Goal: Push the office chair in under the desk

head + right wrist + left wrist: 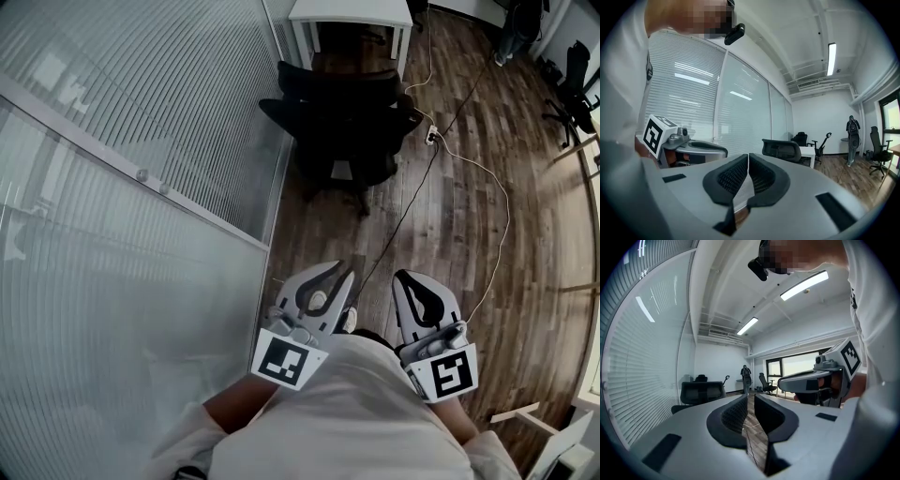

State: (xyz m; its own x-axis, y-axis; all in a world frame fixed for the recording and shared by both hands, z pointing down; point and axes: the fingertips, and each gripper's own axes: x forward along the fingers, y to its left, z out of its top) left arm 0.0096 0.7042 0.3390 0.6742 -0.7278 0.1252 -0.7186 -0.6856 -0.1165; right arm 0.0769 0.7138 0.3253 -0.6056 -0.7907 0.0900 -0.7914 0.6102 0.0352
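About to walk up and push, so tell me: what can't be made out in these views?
Office chair base: head view, mostly hidden under its own dark seat.
Desk: head view, cut off by the top edge.
Standing person: gripper views, too small for detail.

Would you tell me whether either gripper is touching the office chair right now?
No: in the head view the left gripper and right gripper are close to the person, well short of the office chair.

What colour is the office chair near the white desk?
Black all over. The office chair shows best in the head view.
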